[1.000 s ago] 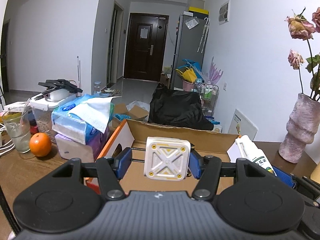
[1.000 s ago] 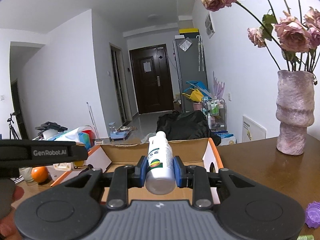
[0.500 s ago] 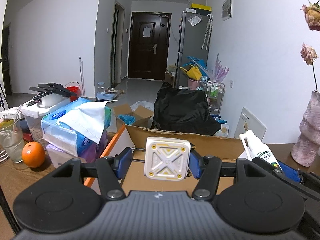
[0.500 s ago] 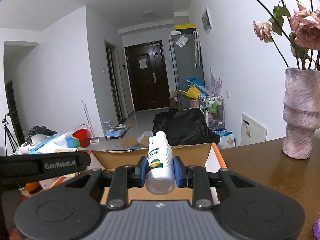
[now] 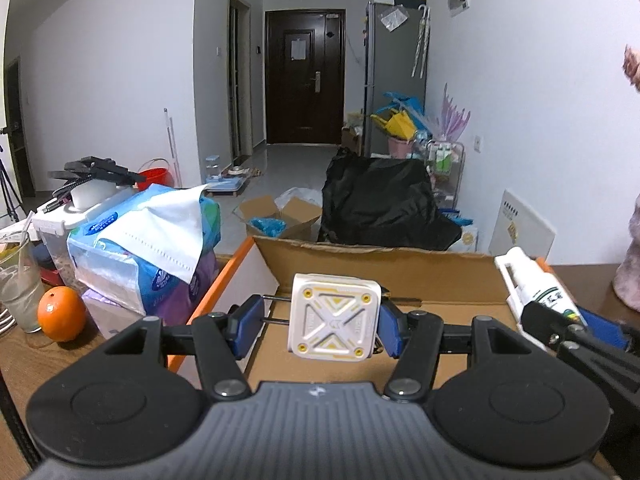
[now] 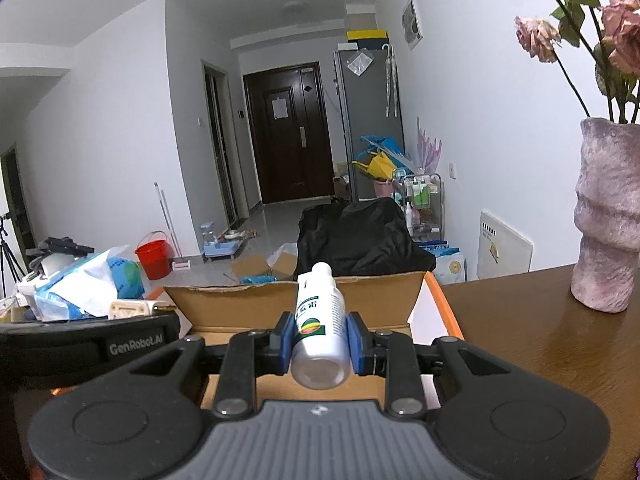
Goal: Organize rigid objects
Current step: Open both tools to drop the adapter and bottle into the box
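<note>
My left gripper (image 5: pixel 319 326) is shut on a white square block (image 5: pixel 334 318) with a yellow X on its face. Two thin metal pins run from the block's left side to the left pad (image 5: pixel 248 326). It hangs over an open cardboard box (image 5: pixel 380 268) with orange flaps. My right gripper (image 6: pixel 320 340) is shut on a white bottle (image 6: pixel 320 320) with a green label, its cap pointing forward over the same box (image 6: pixel 304 300). The left wrist view shows the bottle (image 5: pixel 532 292) at the right; the right wrist view shows the block (image 6: pixel 128 307) at the left.
A pink vase (image 6: pixel 608 216) with dried roses stands on the brown wooden table (image 6: pixel 520 340), right of the box. Left of the box lie stacked tissue packs (image 5: pixel 148 248), an orange (image 5: pixel 61 314) and a glass (image 5: pixel 18 284). Beyond the table is a cluttered floor.
Both grippers have moved forward over the box with their objects still held. The vase has slid to the right edge in both views. The grips have not changed.
</note>
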